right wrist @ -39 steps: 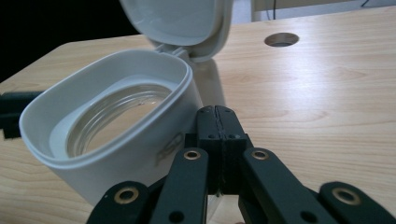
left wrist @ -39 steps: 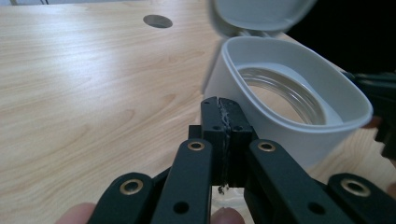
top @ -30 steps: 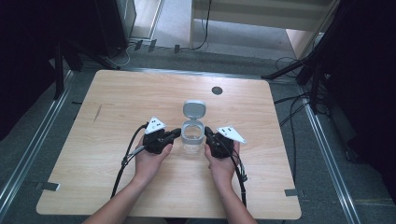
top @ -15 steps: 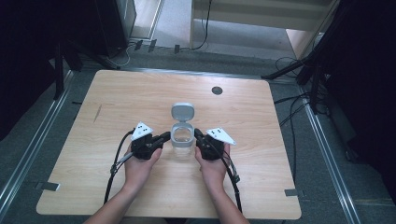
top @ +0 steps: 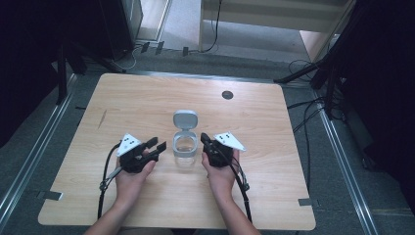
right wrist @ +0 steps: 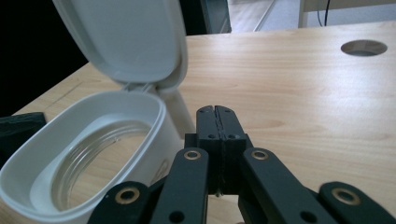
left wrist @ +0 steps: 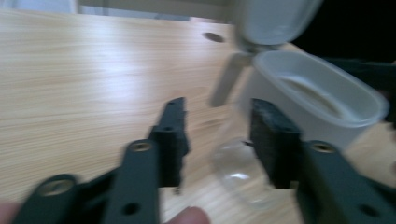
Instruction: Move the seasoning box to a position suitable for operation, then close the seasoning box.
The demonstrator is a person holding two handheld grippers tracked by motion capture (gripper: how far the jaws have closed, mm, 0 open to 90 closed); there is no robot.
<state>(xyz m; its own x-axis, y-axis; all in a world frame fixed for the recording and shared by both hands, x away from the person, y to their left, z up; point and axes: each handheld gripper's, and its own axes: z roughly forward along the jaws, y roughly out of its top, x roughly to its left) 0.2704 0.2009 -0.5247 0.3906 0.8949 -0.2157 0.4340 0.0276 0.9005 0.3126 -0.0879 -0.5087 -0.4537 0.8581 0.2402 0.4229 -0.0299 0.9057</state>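
Container point(top: 185, 145) flanked by both level tongs.

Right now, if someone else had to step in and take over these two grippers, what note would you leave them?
Left gripper: jaws have just been opening, nothing between them, just left of the jar.
Right gripper: jaws shut and empty, close against the jar's right side.
Clear jar: upright mid-table between the grippers, looks empty; its grey flip lid stands open, tipped away from the person.
Done: lid is up.
Left: unclear, perhaps filling or closing the jar.
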